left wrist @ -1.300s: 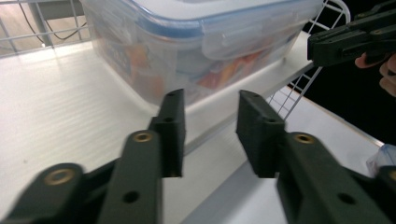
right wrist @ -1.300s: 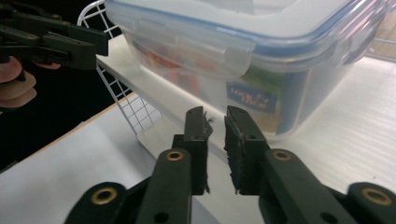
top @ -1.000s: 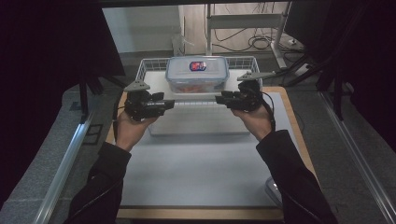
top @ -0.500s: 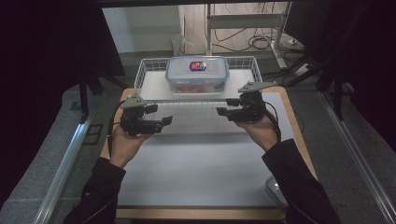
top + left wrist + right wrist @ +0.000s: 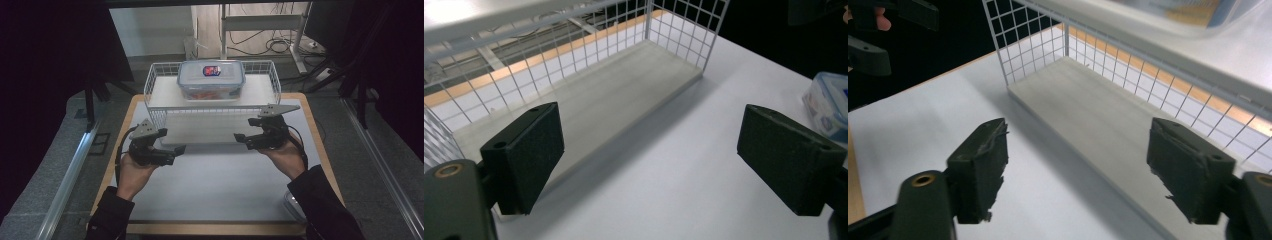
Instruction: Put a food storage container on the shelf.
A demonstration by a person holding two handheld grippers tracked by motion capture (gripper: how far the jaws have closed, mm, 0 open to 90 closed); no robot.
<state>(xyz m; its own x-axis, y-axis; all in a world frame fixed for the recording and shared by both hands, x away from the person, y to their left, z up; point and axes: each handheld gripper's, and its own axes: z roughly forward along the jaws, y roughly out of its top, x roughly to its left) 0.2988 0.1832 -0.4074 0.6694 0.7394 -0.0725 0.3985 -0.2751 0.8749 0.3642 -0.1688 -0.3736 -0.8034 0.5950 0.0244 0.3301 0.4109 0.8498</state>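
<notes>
L gripper (image 5: 172,151): jaws wide apart, have just been opening, nothing betw them. In the left gripper view the two black pads (image 5: 524,155) stand well apart over bare white mat, w/ the lower shelf board (image 5: 589,107) of the rack running away ahead at left. R gripper (image 5: 243,138): jaws also apart, just been opening, nothing held; in the right gripper view its pads (image 5: 980,165) frame the mat and the near edge of the same board.

Both grippers point inward toward each other, just in front of the wire rack (image 5: 155,102), one at each front corner, neither touching it. L hand (image 5: 132,172) comes in from bottom left, R hand (image 5: 282,155) from bottom right, dark sleeves on both.

Rack is white wire w/ two levels, standing at the far end of the white mat (image 5: 215,185), which lies on a wooden table (image 5: 320,145). A clear lidded food box (image 5: 211,80) w/ a red-blue label sits on the top level, about centred, well apart from both grippers. A second clear container (image 5: 829,107) shows at the right edge of the left gripper view, on the mat
</notes>
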